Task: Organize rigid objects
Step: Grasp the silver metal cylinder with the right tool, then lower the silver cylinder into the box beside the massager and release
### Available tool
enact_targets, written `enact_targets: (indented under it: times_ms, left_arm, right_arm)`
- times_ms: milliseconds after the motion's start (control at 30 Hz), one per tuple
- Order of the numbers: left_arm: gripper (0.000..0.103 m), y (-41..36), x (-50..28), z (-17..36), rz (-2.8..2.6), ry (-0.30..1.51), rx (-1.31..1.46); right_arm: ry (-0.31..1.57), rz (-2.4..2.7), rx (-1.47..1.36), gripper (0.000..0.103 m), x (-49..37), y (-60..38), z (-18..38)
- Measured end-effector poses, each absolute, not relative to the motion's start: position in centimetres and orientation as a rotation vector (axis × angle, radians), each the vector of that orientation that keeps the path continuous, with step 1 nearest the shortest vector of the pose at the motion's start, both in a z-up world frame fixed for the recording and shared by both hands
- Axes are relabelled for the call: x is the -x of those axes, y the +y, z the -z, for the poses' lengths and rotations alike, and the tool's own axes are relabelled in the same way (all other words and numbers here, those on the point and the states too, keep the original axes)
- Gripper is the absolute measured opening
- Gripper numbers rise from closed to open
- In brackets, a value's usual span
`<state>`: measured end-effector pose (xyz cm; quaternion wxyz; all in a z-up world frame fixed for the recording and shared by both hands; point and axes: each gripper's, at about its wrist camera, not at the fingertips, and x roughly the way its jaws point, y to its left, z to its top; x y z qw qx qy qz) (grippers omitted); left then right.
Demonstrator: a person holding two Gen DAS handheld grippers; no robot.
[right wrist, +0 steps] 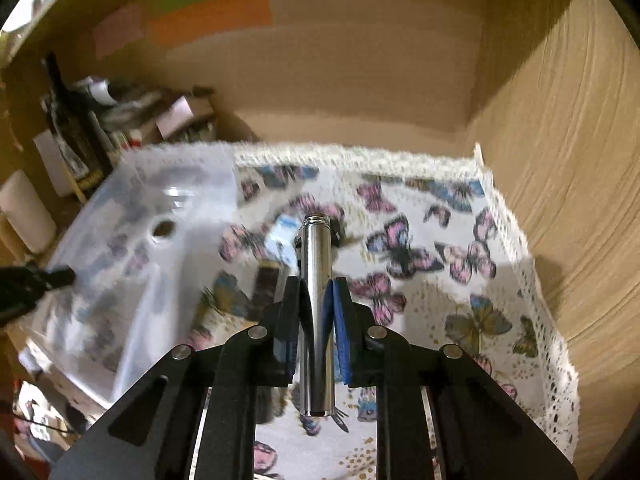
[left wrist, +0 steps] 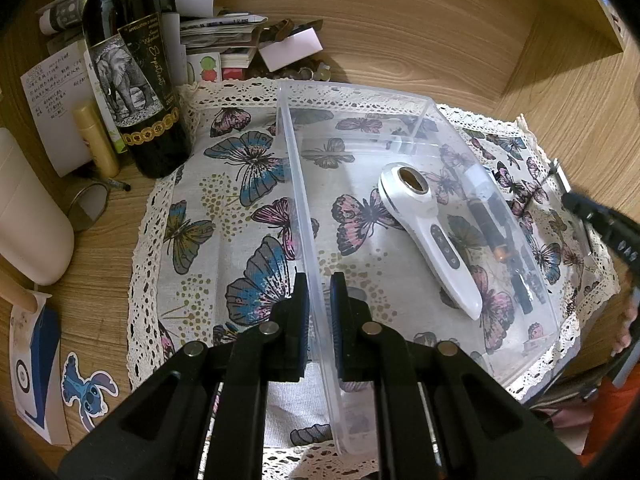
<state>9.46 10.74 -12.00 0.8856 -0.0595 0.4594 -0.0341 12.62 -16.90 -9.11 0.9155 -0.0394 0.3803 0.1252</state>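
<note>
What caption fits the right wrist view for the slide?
Right tool shut on a chrome tube above the butterfly cloth, clear bin at left.

Warm, dim indoor light; the left wrist view is sharp, with glare on the clear plastic bin (left wrist: 304, 184); the right wrist view is motion-blurred; fisheye edges curve and darken.

Wooden desk (left wrist: 420, 32) lying under warm light, wood side panel (right wrist: 568, 160) rising right, sticky notes (right wrist: 208, 16) clinging to far wall
</note>
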Motion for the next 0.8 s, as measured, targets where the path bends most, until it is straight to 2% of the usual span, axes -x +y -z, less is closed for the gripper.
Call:
enact_targets:
  times_ms: [367,800]
  left_arm:
    - [0.01,10.8,-9.4,12.0,0.07,0.956,0.123]
    - [0.01,10.6,-9.5,12.1,0.069,0.955,0.12]
  right_arm:
    - [0.657,-0.363,0.057,0.014,-11.5,-14.0,5.0]
    - [0.644,-0.54,0.083,0.014,-10.9,-7.7,4.8]
